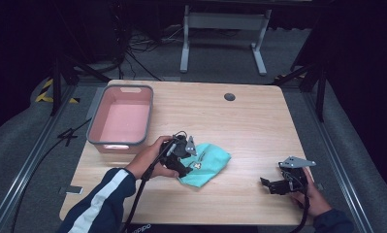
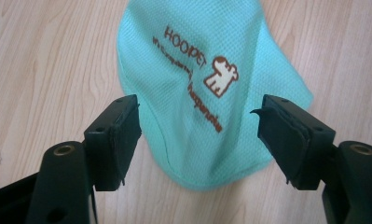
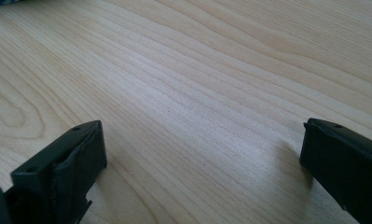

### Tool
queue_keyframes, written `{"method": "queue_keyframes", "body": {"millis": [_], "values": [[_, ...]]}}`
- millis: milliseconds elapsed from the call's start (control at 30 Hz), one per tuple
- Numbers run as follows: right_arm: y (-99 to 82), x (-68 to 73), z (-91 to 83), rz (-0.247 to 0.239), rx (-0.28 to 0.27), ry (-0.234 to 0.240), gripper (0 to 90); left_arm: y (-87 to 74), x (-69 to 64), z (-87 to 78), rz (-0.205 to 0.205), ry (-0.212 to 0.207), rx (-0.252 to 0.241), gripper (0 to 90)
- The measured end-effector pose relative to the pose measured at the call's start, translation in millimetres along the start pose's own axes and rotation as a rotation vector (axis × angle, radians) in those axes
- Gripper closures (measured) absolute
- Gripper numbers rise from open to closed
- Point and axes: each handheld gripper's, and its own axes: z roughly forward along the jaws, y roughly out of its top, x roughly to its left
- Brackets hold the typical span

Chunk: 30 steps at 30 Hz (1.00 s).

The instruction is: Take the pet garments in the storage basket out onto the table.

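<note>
We see the left gripper hovering over the left end of a teal cloth that lies flat on the wooden table, its jaws spread wide above the fabric with nothing held between them. The right gripper sits well apart to the right near the table's near edge, jaws wide and empty. A pink bin stands at the far left.
</note>
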Motion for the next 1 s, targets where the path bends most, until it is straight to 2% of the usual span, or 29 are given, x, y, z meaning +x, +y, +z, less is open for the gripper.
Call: {"method": "queue_keyframes", "body": {"millis": [167, 433, 600, 667, 700, 767, 1000], "values": [[0.0, 0.0, 0.0, -0.001, 0.0, 0.0, 0.7, -9.7, 0.3, -6.2, 0.005, 0.018, 0.006, 26.8], [0.0, 0.0, 0.0, 0.0, 0.0, 0.0, 0.6, -31.7, 1.8, -19.5, -0.02, 0.052, -0.001, 23.6], [0.0, 0.0, 0.0, 0.0, 0.0, 0.0, 0.7, -48.4, 1.7, -25.0, -0.035, 0.068, 0.012, 23.5], [0.0, 0.0, 0.0, 0.0, 0.0, 0.0, 0.7, -53.2, 1.5, -26.9, -0.029, 0.075, 0.011, 23.5], [0.0, 0.0, 0.0, 0.0, 0.0, 0.0, 0.7, -56.7, 0.6, -28.2, -0.045, 0.079, 0.012, 23.5], [0.0, 0.0, 0.0, 0.0, 0.0, 0.0, 0.7, -61.7, -0.2, -29.1, -0.049, 0.085, 0.01, 23.7], [0.0, 0.0, 0.0, 0.0, 0.0, 0.0, 0.7, -83.0, -3.2, -33.1, -0.05, 0.111, 0.016, 23.4]]}}
